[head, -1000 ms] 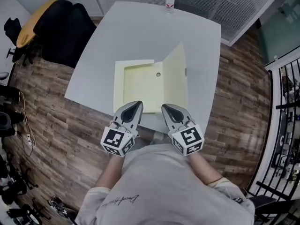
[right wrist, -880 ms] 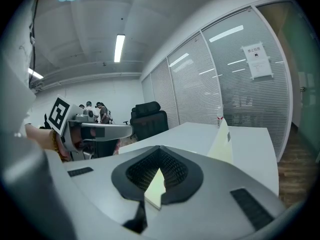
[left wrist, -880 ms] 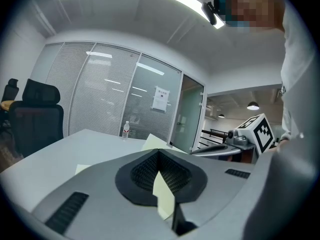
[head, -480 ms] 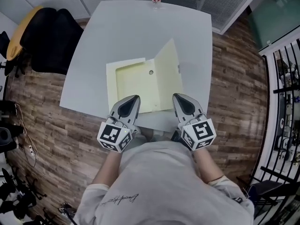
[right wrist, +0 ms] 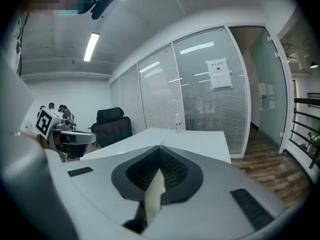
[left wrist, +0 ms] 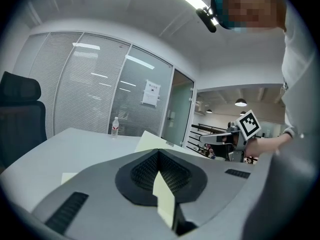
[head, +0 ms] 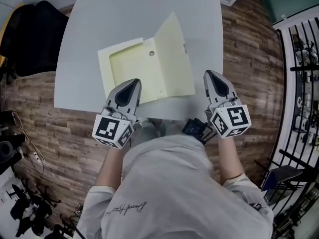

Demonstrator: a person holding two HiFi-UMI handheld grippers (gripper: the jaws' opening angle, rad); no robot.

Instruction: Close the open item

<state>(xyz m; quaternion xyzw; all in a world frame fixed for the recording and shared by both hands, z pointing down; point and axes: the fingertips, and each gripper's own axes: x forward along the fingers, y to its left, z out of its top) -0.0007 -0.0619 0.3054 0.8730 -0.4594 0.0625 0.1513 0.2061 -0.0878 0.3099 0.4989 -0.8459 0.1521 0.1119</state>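
A pale yellow box folder point(head: 130, 67) lies open on the grey-white table point(head: 104, 14), its lid point(head: 172, 59) standing up at a slant on the right side. My left gripper point(head: 130, 82) hovers over the folder's near left corner, jaws shut and empty. My right gripper point(head: 212, 74) is beyond the lid's right edge, above the table's near right corner, also shut with nothing in it. In the left gripper view the lid point(left wrist: 150, 140) rises just past the shut jaw tips point(left wrist: 159, 153). The right gripper view looks over its shut jaws point(right wrist: 160, 151) along the table.
A water bottle point(left wrist: 115, 126) stands at the table's far edge. A black office chair point(head: 30, 39) is at the left of the table. A black railing point(head: 301, 59) runs along the right, with wood floor point(head: 249, 49) between it and the table.
My right gripper has moved right, from the folder's front edge to beyond the lid. My left gripper has drifted slightly left. The head view has tipped down, so the bottle is out of frame.
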